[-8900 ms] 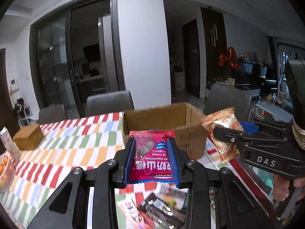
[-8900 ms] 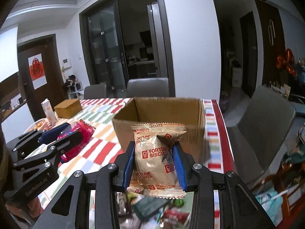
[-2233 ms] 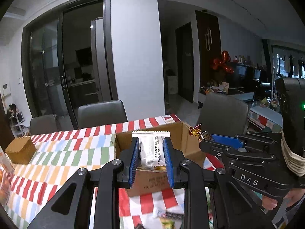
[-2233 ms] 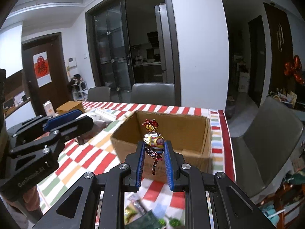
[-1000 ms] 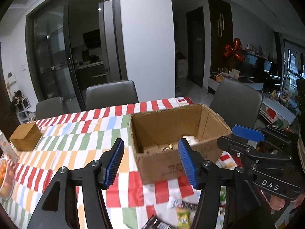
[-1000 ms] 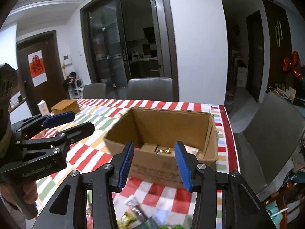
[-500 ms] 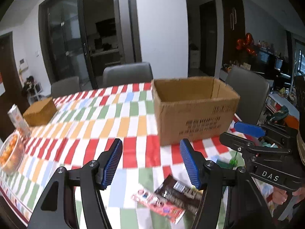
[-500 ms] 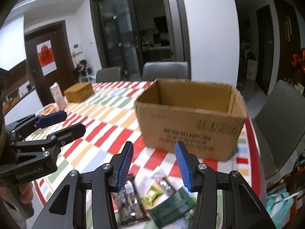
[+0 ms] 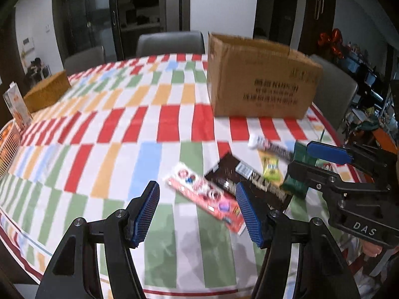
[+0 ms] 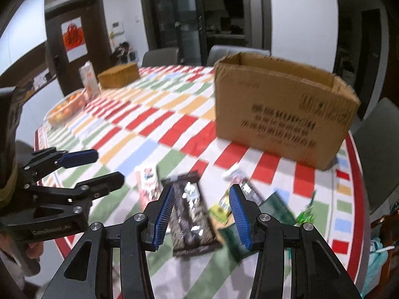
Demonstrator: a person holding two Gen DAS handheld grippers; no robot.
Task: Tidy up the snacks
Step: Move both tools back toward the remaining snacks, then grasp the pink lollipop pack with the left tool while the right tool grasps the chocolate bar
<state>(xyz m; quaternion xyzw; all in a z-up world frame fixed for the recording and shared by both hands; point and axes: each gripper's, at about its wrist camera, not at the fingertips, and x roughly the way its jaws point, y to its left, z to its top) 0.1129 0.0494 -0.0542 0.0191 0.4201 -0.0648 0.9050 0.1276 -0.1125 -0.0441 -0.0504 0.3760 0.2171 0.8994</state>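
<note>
Loose snacks lie on the checked tablecloth in front of an open cardboard box (image 9: 261, 82) (image 10: 281, 107). My left gripper (image 9: 197, 185) (image 10: 109, 167) hovers open just above a red packet (image 9: 204, 199) (image 10: 148, 179), holding nothing. My right gripper (image 10: 202, 189) (image 9: 299, 158) is open and empty over a dark brown packet (image 10: 192, 211) (image 9: 234, 172). Beside these lie a yellow-green packet (image 10: 222, 209) (image 9: 270, 168), a green packet (image 10: 274, 209) and a white-ended bar (image 9: 269, 145). The inside of the box is hidden.
A small brown box (image 9: 47, 94), a drink carton (image 10: 89, 79) and a bowl of orange fruit (image 10: 64, 107) stand at the far left of the table. Grey chairs (image 9: 169, 42) ring it. The table's near edge (image 9: 174, 291) runs just below the grippers.
Both grippers let go of a white packet and a candy over the box, then drew back and sank while tilting down. The loose snacks now fill the lower views.
</note>
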